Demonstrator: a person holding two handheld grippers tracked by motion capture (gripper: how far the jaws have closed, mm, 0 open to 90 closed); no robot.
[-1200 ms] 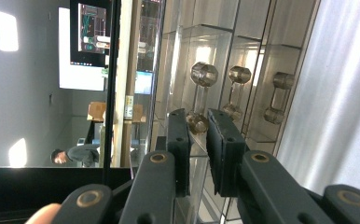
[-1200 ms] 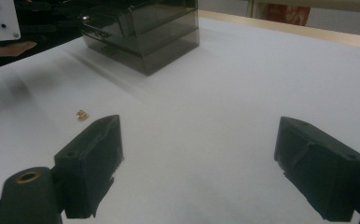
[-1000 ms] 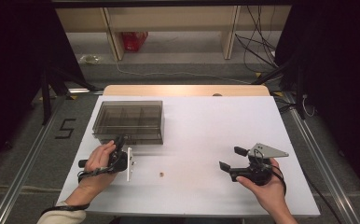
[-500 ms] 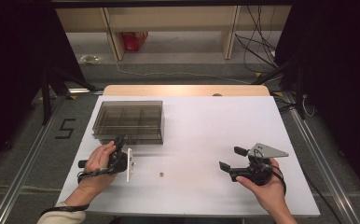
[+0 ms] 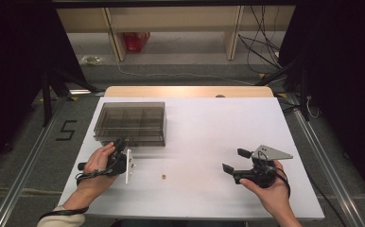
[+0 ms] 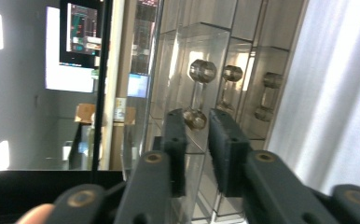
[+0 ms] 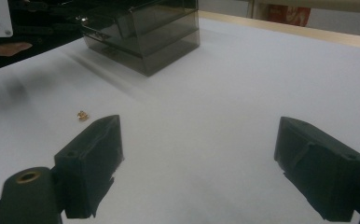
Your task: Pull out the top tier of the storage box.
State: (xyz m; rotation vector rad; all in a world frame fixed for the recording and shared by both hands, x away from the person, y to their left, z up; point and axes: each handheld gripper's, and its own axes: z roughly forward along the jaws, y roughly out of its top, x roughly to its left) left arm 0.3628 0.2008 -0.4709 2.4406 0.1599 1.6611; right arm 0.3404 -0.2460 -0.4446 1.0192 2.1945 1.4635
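A smoked clear drawer box [image 5: 131,122] stands at the table's left. My left gripper [image 5: 120,143] points at its front face, held in a hand. In the left gripper view the gripper [image 6: 197,120] has a round drawer knob [image 6: 194,117] between its tips; the jaws have just been opening and a narrow gap shows, with the pads off the knob. More knobs [image 6: 231,74] sit on the box [image 6: 206,42] beyond. My right gripper [image 5: 234,160] rests at the front right, open and empty [image 7: 199,140]. A tiny gold piece [image 5: 163,177] lies between the two hands [image 7: 82,115].
The white table [image 5: 209,123] ends in a wooden strip at the far edge. Shelving legs, cables and a red container [image 5: 135,40] are on the floor beyond. The box [image 7: 145,32] lies far left of the right gripper.
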